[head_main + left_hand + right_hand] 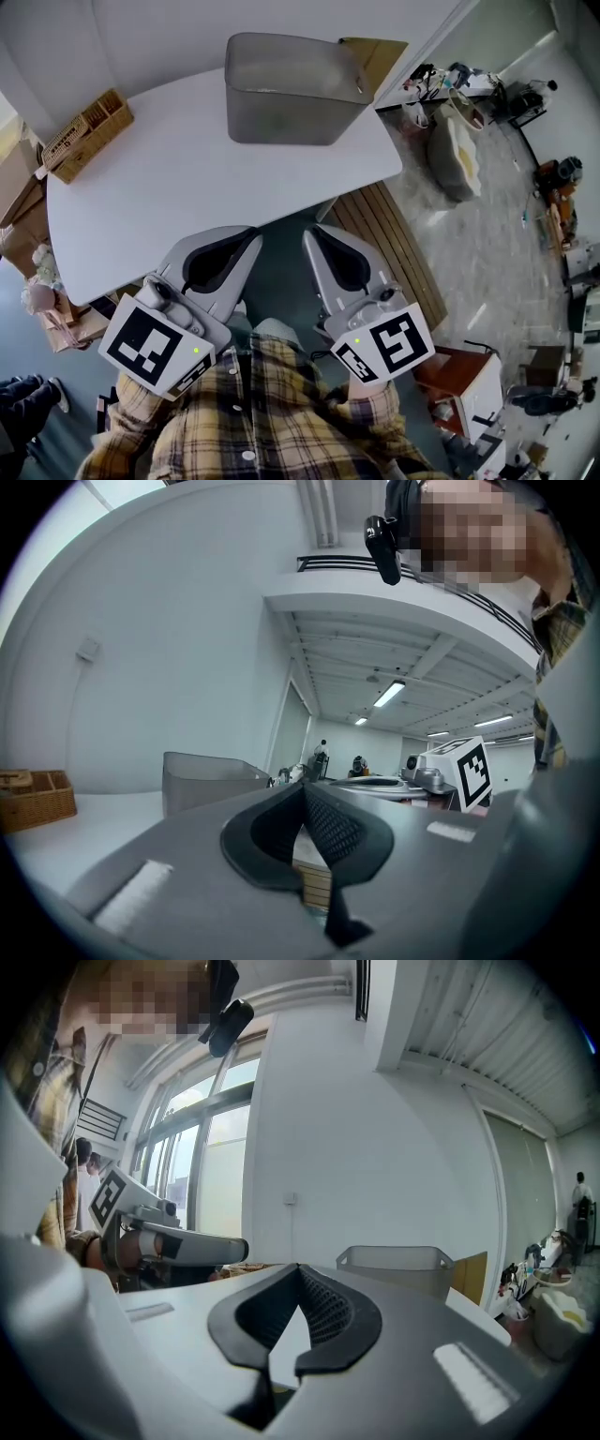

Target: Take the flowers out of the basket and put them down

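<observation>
Head view: left gripper (251, 234) and right gripper (312, 231) sit short of the table (187, 206), grey bin (291, 89) at twelve, wicker basket (89, 131) at ten, no flowers visible. Left gripper view: jaws pinched together, empty. Right gripper view: same (nothing between). Risk: arriving closed, they'd shove the basket.

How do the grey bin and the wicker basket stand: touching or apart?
Apart: the head view shows bare table between grey bin and wicker basket.

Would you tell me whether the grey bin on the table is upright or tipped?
Upright: the bin stands on its base on the table, open rim facing up.
</observation>
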`<state>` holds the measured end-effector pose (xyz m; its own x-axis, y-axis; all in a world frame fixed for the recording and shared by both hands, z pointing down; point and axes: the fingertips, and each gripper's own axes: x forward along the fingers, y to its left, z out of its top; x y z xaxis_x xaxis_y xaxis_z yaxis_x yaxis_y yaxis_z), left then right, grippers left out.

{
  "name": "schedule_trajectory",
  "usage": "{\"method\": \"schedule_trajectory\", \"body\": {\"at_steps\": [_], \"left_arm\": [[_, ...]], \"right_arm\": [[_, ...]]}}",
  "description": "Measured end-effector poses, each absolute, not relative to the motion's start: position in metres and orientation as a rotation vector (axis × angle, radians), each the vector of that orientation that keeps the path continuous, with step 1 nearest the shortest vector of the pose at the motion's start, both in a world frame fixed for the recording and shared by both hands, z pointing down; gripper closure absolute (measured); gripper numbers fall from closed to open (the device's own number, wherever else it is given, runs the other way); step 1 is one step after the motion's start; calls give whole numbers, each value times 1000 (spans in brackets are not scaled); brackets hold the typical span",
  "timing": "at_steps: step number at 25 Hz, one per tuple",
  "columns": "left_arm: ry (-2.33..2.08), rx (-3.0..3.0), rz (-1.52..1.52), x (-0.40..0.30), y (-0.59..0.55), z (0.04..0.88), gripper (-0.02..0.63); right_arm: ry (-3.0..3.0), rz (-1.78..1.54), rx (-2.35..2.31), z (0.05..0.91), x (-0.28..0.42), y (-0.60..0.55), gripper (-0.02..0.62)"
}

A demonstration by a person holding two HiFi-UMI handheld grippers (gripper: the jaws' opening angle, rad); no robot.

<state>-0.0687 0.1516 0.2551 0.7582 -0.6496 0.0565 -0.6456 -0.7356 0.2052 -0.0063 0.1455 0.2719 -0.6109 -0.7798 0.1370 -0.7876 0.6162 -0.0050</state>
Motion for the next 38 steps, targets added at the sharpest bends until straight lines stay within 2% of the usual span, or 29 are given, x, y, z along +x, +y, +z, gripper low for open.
{"method": "schedule_trajectory", "body": {"at_steps": [19,38], "left_arm": [[-1070,2691,-26,-55,72,266,595],[-1365,2569,-72,2,-71,239,595]], "right_arm": [[-2708,122,1283,280,10,59,591],[-2834,98,974,252,64,-89,591]]}}
